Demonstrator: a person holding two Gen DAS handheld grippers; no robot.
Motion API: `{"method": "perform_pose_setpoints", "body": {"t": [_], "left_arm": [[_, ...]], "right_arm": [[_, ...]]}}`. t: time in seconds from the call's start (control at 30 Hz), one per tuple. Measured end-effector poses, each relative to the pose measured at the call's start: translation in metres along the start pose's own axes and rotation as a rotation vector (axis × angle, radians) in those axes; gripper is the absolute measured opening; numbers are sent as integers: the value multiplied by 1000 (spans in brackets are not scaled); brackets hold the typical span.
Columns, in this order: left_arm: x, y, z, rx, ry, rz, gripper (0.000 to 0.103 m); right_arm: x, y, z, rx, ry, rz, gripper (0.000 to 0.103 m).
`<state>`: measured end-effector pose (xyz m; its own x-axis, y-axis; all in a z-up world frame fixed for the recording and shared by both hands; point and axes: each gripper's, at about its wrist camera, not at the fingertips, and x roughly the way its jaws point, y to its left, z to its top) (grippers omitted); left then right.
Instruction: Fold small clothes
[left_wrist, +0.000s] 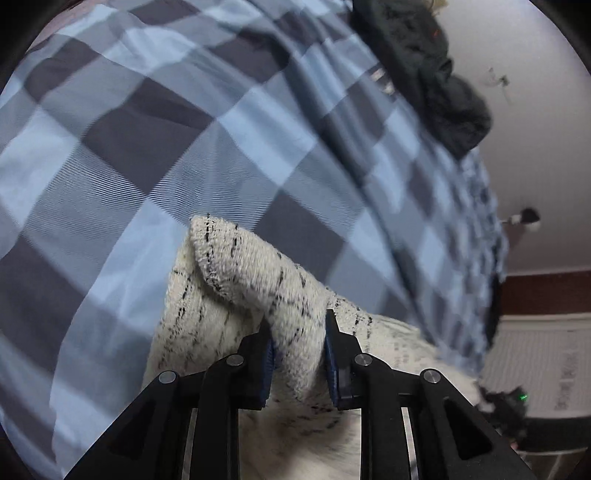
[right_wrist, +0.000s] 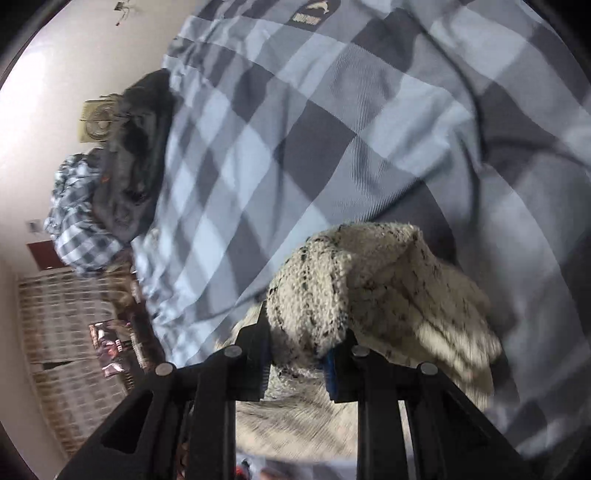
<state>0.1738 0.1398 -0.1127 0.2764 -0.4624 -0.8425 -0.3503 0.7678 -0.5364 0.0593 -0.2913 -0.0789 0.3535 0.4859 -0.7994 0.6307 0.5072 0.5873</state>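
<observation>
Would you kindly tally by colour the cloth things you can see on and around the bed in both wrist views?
Cream speckled knit garment, held in both claws: 1
Blue-and-grey checked cloth, the bedcover and a bundle: 2
Dark clothing heap: 1
Total: 4

We cannot see the tips of the left gripper (left_wrist: 298, 345), buried in the knit garment (left_wrist: 236, 280); that cloth runs under the fingers and off the bottom edge. The right gripper (right_wrist: 303, 343) hides likewise beneath its bunched fold. Beyond the fingers, the checked bedcover (left_wrist: 147, 122) smears with motion, and the dark heap (left_wrist: 424, 62) stays unreadable.
</observation>
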Motion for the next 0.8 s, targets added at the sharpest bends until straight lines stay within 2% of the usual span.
{"method": "perform_pose_setpoints", "body": {"t": [0.03, 0.13, 0.17, 0.27, 0.33, 0.37, 0.4, 0.43, 0.47, 0.5, 0.53, 0.6, 0.7, 0.8], "left_arm": [[11, 1, 3, 20, 6, 16, 22], [19, 2, 6, 44, -14, -11, 24], [19, 2, 7, 46, -13, -9, 25], [6, -9, 7, 77, -12, 16, 31], [-20, -22, 2, 158, -84, 63, 40], [-36, -28, 0, 197, -139, 101, 56], [-55, -32, -5, 225, -205, 140, 82], [-76, -36, -12, 237, -287, 164, 91], [-93, -37, -20, 237, -354, 165, 103], [-108, -38, -30, 238, -410, 153, 103], [-119, -43, -42, 257, -428, 142, 103], [-126, -52, -62, 312, -402, 144, 103], [-124, -68, -101, 383, -369, 137, 103], [-104, -83, -133, 418, -305, 102, 103]], "right_arm": [[8, -1, 3, -5, 7, -9, 18], [38, -9, 14, -45, 44, -53, 19], [42, -11, 15, -45, 46, -54, 22], [38, -25, 15, 32, 43, 47, 28], [23, -30, 13, 93, 38, 116, 30], [9, -30, 13, 96, 10, 135, 34], [-9, -28, 10, 79, -49, 137, 39], [-26, -23, 7, 48, -112, 109, 56], [-50, -13, -3, -10, -202, 39, 75], [-69, -2, -16, -71, -276, -23, 82], [-80, 7, -28, -121, -325, -60, 90], [-96, 28, -61, -249, -388, -111, 90], [-98, 55, -111, -457, -381, -120, 90], [-68, 83, -155, -670, -338, -201, 90]]}}
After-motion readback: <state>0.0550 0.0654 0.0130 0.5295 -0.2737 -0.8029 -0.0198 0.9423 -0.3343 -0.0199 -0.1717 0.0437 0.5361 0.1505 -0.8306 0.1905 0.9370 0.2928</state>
